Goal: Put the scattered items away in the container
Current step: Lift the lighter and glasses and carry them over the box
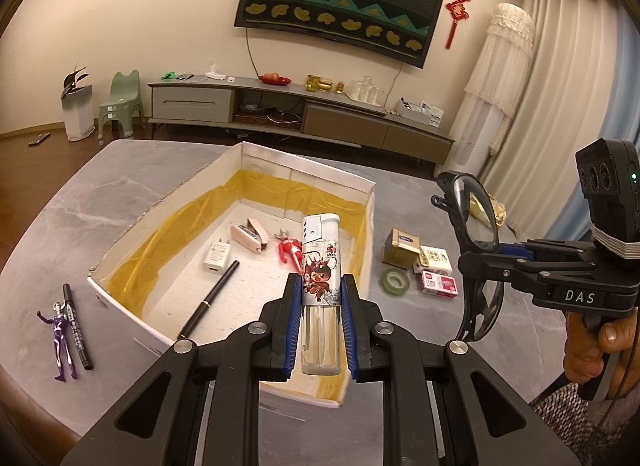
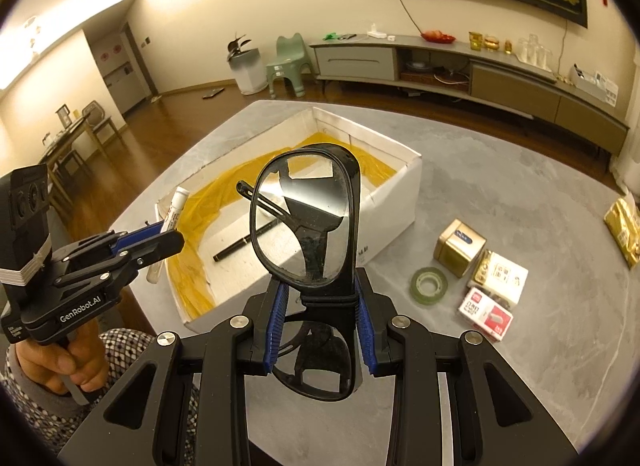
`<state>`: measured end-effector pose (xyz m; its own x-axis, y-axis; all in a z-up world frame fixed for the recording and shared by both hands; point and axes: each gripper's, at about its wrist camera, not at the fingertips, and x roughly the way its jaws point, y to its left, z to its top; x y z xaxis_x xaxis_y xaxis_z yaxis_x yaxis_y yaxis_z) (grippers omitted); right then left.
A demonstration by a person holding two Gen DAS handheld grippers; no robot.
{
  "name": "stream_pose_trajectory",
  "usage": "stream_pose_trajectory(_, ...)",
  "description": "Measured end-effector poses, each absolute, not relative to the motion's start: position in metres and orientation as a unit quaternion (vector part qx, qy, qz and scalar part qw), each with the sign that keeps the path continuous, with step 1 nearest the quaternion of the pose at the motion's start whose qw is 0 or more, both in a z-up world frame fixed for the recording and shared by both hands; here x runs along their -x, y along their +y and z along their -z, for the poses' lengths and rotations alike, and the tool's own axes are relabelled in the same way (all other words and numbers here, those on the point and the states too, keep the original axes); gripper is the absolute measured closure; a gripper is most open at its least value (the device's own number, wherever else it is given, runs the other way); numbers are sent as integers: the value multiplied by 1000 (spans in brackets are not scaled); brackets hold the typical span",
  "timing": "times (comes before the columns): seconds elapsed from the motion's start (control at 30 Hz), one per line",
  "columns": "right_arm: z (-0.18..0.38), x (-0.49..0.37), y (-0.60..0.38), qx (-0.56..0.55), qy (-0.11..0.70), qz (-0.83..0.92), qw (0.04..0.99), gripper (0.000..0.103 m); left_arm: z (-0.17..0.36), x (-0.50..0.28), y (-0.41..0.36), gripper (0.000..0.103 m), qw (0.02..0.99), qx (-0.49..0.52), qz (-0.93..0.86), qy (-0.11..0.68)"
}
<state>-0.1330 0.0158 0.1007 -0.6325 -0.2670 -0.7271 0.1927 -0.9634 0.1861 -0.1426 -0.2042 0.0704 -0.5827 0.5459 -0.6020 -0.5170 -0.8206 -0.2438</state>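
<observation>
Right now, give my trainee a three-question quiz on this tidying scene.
1. True or false: the left gripper holds a lighter.
2. What does the right gripper hold: A tape, B eyeglasses, C pen?
3. Name the figure lying on the table beside the black marker.

Key: 1 true. 2 B, the eyeglasses. 3 the purple action figure, outside the white box.

Two black hand-held grippers, blue ribbed pads, silver pivot screws.
Left hand-held gripper point(image 1: 320, 286) lettered "GenRobot.AI"; right hand-held gripper point(image 2: 320, 298) lettered "DAS"; camera blocks banded with grey straps; dotted black-and-white sleeves point(image 2: 132, 350), grey cuffs.
</observation>
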Motion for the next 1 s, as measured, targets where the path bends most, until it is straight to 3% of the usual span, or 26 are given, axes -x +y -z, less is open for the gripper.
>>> stream_pose_trajectory(1.0,-113,209,-57,-429,-4,889,161,69,-66,186,-227,83,274,351,-894,-38)
